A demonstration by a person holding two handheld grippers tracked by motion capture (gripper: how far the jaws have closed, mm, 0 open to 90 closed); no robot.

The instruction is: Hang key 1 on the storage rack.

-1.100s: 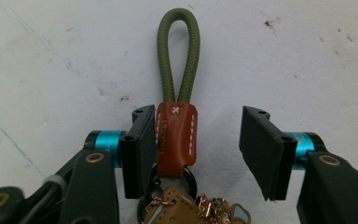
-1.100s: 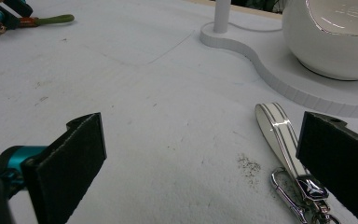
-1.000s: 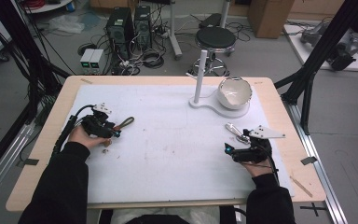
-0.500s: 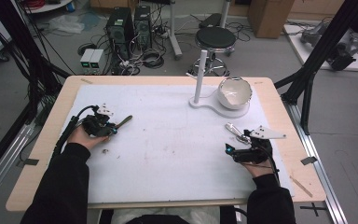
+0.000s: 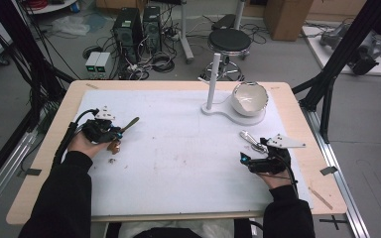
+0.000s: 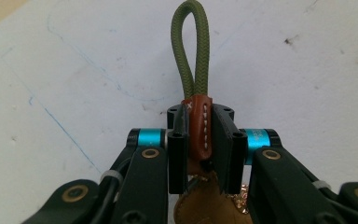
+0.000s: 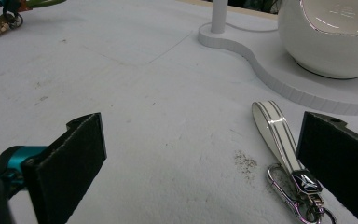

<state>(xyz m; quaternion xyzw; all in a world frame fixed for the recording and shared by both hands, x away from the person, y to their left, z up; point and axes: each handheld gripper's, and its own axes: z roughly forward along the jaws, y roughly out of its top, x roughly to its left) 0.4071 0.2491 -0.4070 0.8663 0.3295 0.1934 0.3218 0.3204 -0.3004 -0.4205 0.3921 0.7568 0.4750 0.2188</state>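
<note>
On the left side of the bench (image 5: 178, 163) we saw the left claw (image 6: 199, 135) clamped tight on the green keychain (image 6: 192, 51), its two black jaws pinching the stitched brown leather collar where the cord loop closes. The green cord loop stuck straight out past the jaws, over the white mat, and a tan leather tag with a bit of gold metal hung below the grip. From above, the left claw (image 5: 115, 130) sat near the bench's left edge, the green keychain (image 5: 129, 123) poking out toward the middle with its tag dangling just over the mat.

Over on the right, the right claw (image 7: 200, 154) stood wide apart, holding nothing. The white keychain (image 7: 279, 135) lay flat on the mat just inside the right-hand jaw, its silver clasp nearest the camera; whether it touched that jaw, we could not tell. Beyond it stood the white stand (image 7: 270, 60) with its post, carrying the white bowl (image 7: 331, 37). From above, the right claw (image 5: 250, 151) rested near the bench's right edge, the white keychain (image 5: 250, 139) pointing toward the white stand (image 5: 228, 111) and white bowl (image 5: 250, 98).
</note>
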